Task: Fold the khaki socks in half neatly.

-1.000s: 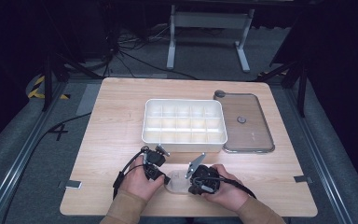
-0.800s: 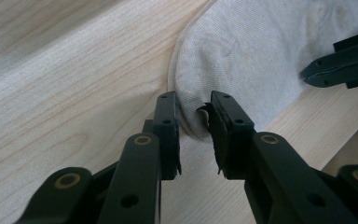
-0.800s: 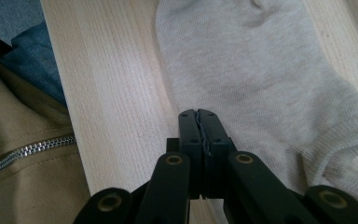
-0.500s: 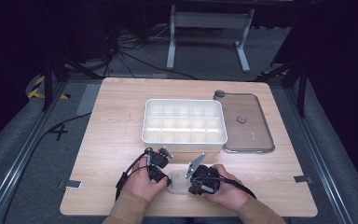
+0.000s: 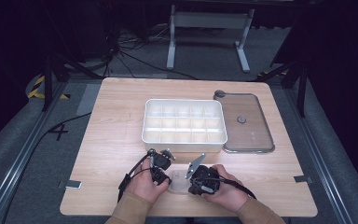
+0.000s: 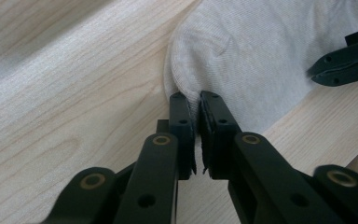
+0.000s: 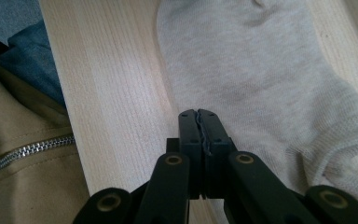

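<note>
Between both grippers at table's 6 o'clock edge: sock (image 5: 179, 179) | long axis 9-to-3 | left gripper (image 6: 196, 100) jaws just closing, pinching sock edge | right gripper (image 7: 198, 114) pressed together on fabric | equally near.

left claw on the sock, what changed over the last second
The left claw has just been closing, and its jaws now pinch the edge of the pale sock; a narrow slit remains between them farther back. The right claw stayed clamped on the sock's other edge. Both hands, the white divided tray and the clear lid kept their places.
</note>
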Motion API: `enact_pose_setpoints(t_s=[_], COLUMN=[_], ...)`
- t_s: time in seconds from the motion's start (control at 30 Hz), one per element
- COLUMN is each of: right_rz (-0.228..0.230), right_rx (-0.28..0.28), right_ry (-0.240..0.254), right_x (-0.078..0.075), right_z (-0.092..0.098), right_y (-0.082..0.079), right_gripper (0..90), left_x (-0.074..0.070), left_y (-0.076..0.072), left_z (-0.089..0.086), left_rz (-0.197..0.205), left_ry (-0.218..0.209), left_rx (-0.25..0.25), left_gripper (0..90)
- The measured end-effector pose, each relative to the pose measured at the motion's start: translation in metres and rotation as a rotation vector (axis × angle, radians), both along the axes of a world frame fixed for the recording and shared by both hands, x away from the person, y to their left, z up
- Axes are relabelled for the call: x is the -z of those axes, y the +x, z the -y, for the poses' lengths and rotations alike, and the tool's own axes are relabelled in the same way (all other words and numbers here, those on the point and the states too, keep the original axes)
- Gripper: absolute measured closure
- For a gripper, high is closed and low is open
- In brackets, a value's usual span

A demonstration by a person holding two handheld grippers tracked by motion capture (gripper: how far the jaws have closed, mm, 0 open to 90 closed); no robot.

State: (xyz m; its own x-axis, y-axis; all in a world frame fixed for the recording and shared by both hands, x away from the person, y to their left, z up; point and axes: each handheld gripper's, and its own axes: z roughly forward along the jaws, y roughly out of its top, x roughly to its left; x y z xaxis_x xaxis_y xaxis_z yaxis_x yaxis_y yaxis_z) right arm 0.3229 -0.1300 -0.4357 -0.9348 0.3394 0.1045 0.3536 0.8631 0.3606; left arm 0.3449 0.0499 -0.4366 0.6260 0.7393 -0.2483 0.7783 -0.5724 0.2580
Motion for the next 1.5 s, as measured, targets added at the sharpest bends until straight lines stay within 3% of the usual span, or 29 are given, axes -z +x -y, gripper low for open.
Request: enact_pose_setpoints(t_s=[0.17,0.37,0.5,0.6,0.7,0.9,1.17,1.5], right_rz=[0.004,0.01,0.091,0.139,0.146,0.119,0.119,0.145], right_rx=[-0.001,-0.001,0.046,0.092,0.101,0.107,0.113,0.103], right_ry=[0.002,0.01,0.079,0.092,0.09,0.071,0.085,0.126], right_x=[0.0,-0.001,-0.013,-0.014,-0.009,0.003,0.004,0.005], right_z=[0.001,0.002,0.009,0.013,0.014,0.013,0.014,0.016], right_y=[0.001,0.0,0.003,0.006,0.009,0.013,0.012,0.006], right_gripper=[89.2,89.5,89.6,89.6,89.6,89.6,89.5,89.5], left_x=[-0.003,-0.017,-0.021,-0.024,-0.027,-0.033,-0.037,-0.045], left_y=[-0.001,-0.005,-0.007,-0.008,-0.009,-0.012,-0.012,-0.013], left_z=[-0.002,-0.003,0.0,0.001,0.001,0.001,0.0,0.001], left_rz=[-0.002,0.035,0.056,0.062,0.064,0.083,0.102,0.096], left_ry=[-0.014,-0.042,-0.053,-0.065,-0.074,-0.085,-0.108,-0.097], left_rx=[0.008,0.02,0.039,0.046,0.05,0.06,0.064,0.075], left_gripper=[85.3,85.4,85.4,85.4,85.4,85.4,85.5,85.4])
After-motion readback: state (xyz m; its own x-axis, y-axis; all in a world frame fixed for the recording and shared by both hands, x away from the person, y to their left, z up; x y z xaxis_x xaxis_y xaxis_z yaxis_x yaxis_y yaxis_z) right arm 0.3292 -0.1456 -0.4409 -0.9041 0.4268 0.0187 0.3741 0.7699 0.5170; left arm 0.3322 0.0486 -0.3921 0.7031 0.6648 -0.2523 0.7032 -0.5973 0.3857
